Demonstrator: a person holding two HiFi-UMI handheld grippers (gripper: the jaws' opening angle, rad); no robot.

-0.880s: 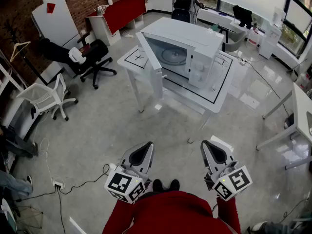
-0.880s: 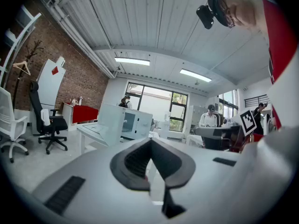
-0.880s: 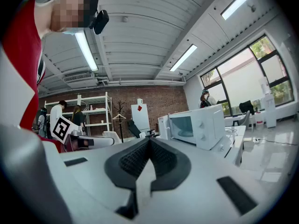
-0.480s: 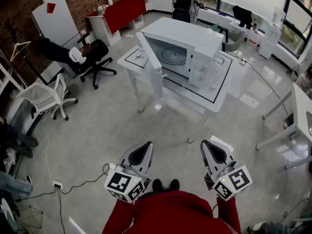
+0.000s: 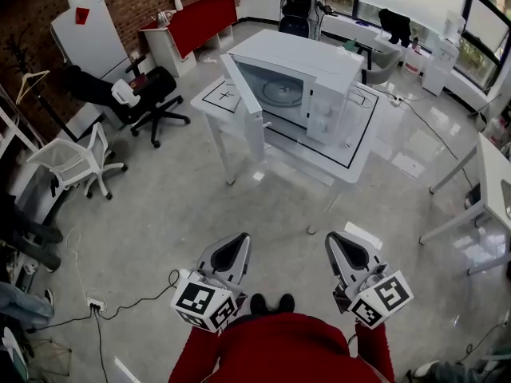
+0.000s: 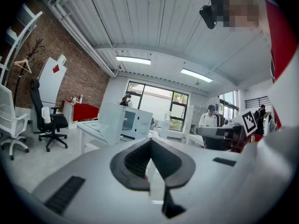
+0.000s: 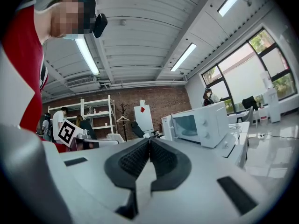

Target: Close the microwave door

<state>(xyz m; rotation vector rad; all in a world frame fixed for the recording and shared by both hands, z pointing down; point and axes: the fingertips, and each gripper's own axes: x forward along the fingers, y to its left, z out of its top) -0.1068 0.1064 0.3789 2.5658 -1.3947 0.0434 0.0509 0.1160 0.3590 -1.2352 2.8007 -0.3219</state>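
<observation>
A white microwave (image 5: 307, 82) stands on a white table (image 5: 363, 154) some way ahead of me, its door (image 5: 246, 106) swung wide open toward the left. Both grippers hang low in the head view, far short of the table. My left gripper (image 5: 240, 238) is shut with nothing between its jaws; its own view shows the microwave (image 6: 128, 121) beyond the meeting pads. My right gripper (image 5: 333, 239) is shut and empty too, and the microwave (image 7: 198, 122) appears to the right of its tips.
A black office chair (image 5: 152, 94) and a white chair (image 5: 76, 158) stand on the left. A red cabinet (image 5: 200, 18) lines the brick wall. Another white table (image 5: 491, 190) sits at the right edge. A cable and power strip (image 5: 96, 302) lie on the floor near my left gripper.
Both grippers have stayed where they were, jaws still shut. The microwave door has not moved.
</observation>
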